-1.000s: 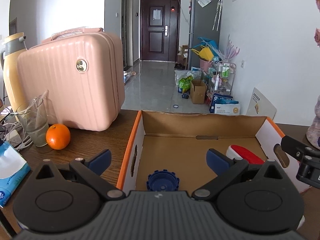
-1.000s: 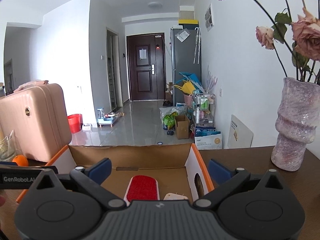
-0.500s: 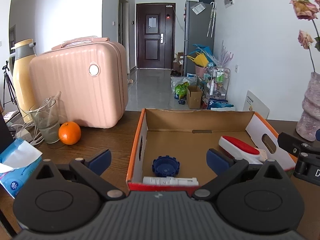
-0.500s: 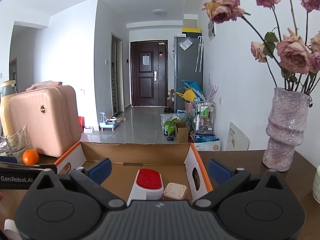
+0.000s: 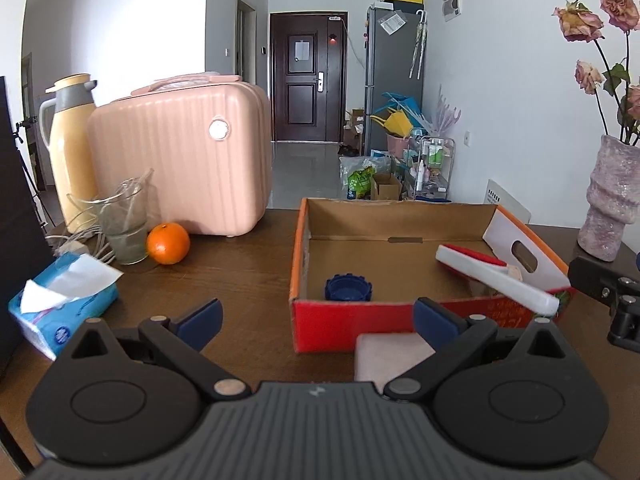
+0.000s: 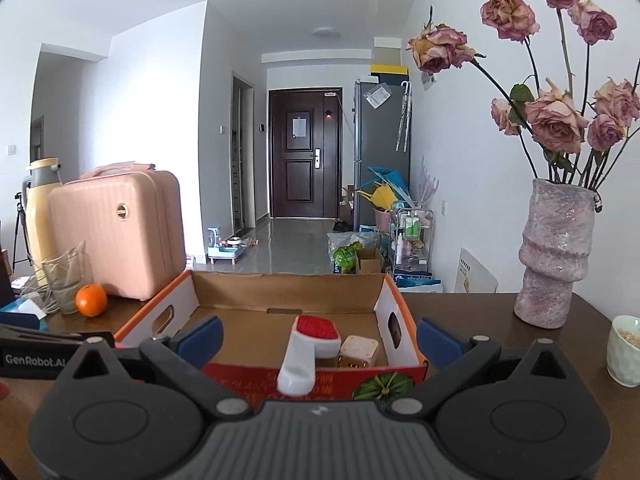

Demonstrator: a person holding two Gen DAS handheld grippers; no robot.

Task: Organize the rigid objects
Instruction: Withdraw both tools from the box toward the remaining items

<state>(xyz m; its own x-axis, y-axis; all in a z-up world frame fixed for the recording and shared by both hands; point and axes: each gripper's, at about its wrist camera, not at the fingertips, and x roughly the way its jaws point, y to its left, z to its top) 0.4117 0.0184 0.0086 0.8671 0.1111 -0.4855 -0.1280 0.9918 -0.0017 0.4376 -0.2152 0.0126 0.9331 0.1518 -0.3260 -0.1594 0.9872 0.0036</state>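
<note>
Both grippers empty, jaws spread: left gripper [image 5: 316, 316], right gripper [image 6: 318, 334]. Cardboard box [image 5: 400, 322] centre frame holds blue cap [image 5: 347, 288], lint brush [image 5: 492, 276]. Pink block [image 5: 390, 356] outside, touching box front, lower centre. Judgement: straddle block squarely, lift clear over front wall before release.

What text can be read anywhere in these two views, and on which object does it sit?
"GenRobot.AI", cut off at the frame edge: on the black bar of the left gripper, seen in the right wrist view.
Yellow print on the red front of the cardboard box: too blurred.
Blue tissue pack logo: unreadable.
Door notice: too small.
</note>
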